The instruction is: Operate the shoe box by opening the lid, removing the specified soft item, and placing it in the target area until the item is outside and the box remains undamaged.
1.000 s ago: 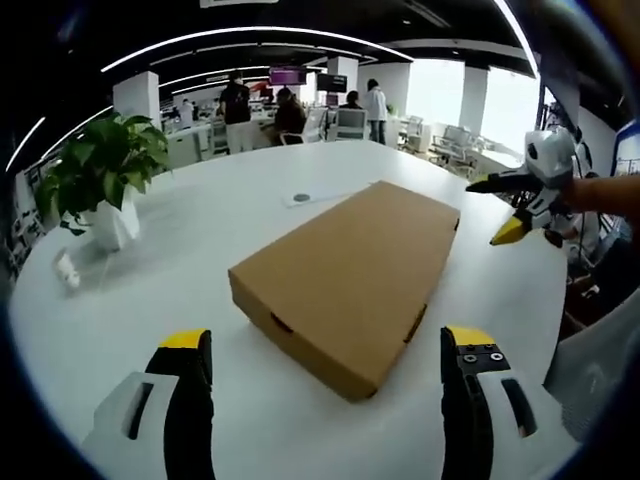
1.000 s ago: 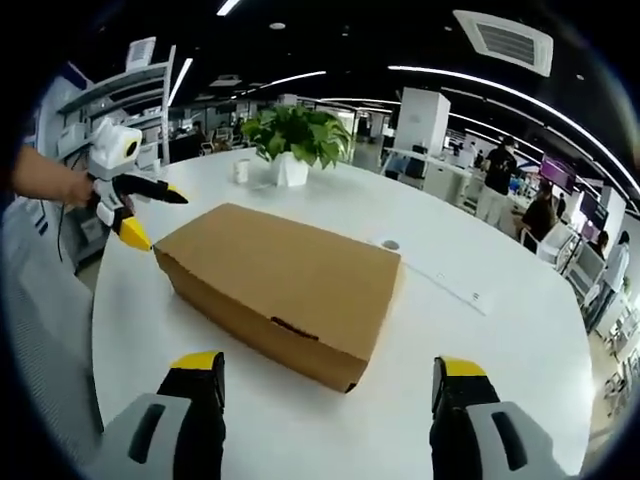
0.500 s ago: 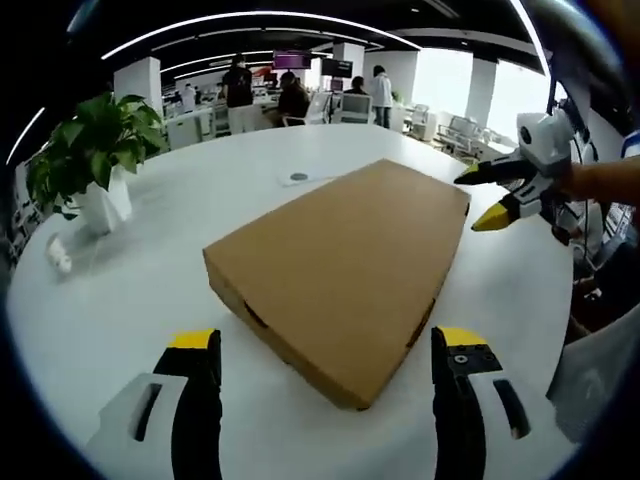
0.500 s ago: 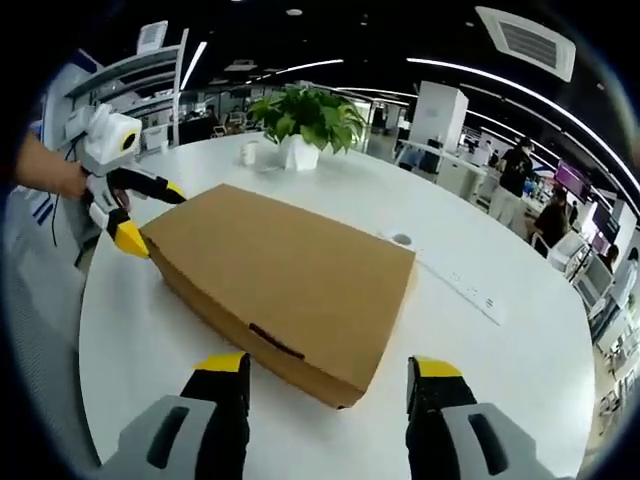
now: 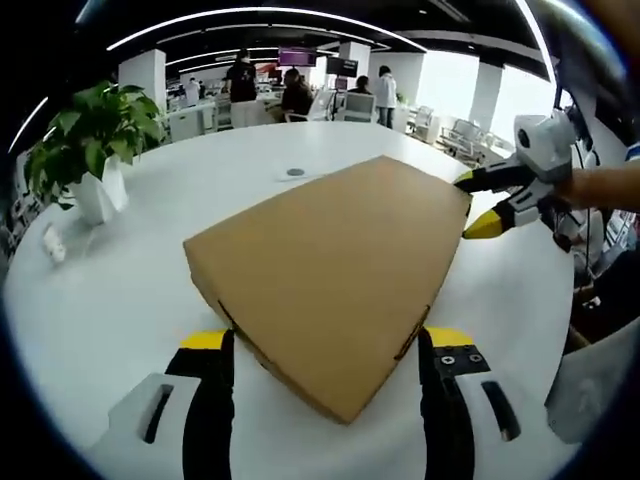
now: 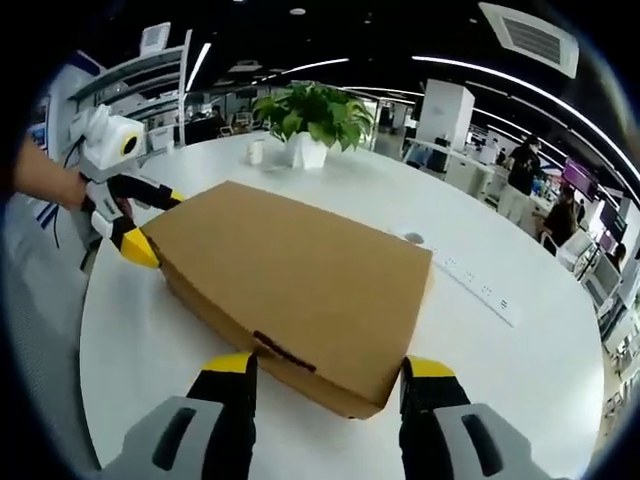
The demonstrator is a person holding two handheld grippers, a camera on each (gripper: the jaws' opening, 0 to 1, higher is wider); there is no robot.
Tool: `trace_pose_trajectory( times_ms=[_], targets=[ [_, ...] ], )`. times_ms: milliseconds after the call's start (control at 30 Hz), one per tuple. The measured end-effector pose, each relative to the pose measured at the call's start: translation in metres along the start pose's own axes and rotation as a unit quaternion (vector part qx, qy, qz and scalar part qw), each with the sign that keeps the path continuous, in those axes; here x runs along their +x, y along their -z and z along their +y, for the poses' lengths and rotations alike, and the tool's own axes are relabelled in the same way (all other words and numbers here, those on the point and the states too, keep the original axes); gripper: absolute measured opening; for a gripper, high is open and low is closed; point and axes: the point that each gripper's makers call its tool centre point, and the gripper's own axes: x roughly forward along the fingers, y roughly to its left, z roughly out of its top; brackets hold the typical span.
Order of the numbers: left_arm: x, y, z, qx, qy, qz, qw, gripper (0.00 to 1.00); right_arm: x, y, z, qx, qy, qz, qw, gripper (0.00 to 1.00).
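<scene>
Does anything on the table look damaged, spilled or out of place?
Nothing stands out. The shoe box lies flat and closed on the white table, its cardboard undented, and the potted plant stands upright.

Bright, even ceiling-strip light, window glare at right, strong fisheye bending, edges perhaps slightly soft.
</scene>
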Motion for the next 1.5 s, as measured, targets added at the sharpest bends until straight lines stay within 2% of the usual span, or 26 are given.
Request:
trace_pose_trajectory(
  times_ms=[267,667,1067,1500],
  targets=[
    [-0.001,0.001,0.002,0.003,0.001,-0.001,1.0,0.76,0.0,-0.001,0.006,0.009,0.009,-0.001,0.9999,0.57],
    [-0.009,0.006,0.018,0.027,0.027,0.012,0.9992,0.74,-0.004,-0.003,0.03,0.03,0.026,-0.014,0.9991,0.53],
    [-0.02,0.014,0.037,0.056,0.053,0.024,0.9967,0.72,-0.007,-0.005,0.061,0.065,0.057,-0.029,0.9958,0.51],
    [-0.038,0.026,0.051,0.087,0.084,0.039,0.9919,0.7,-0.015,-0.001,0.103,0.054,0.066,-0.025,0.996,0.47]
  ],
)
